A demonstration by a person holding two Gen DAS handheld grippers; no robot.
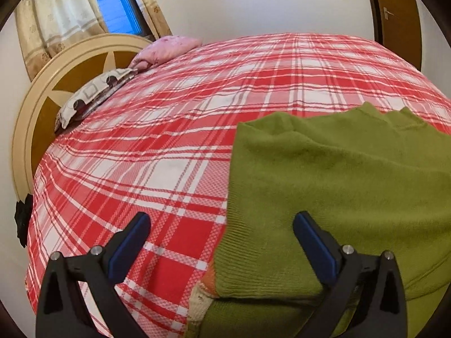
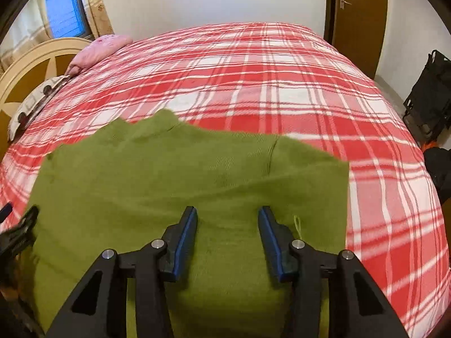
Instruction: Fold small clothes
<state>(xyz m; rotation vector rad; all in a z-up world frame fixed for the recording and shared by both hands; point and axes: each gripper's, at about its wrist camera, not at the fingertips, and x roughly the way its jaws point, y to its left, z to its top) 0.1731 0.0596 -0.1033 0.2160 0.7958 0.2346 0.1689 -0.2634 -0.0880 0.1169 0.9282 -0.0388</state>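
Observation:
A green knitted sweater lies spread on the red and white plaid bed cover, near the bed's front edge. My left gripper hangs wide open over the sweater's left ribbed hem, its right finger above the knit and its left finger above the bare cover. In the right wrist view the same sweater fills the foreground. My right gripper is open above the middle of it, with no cloth pinched between its blue pads. The left gripper's dark tip shows at the sweater's left edge.
A cream and brown headboard stands at the left, with a patterned pillow and a pink pillow against it. A brown door is behind the bed. Black bags sit on the floor at the right.

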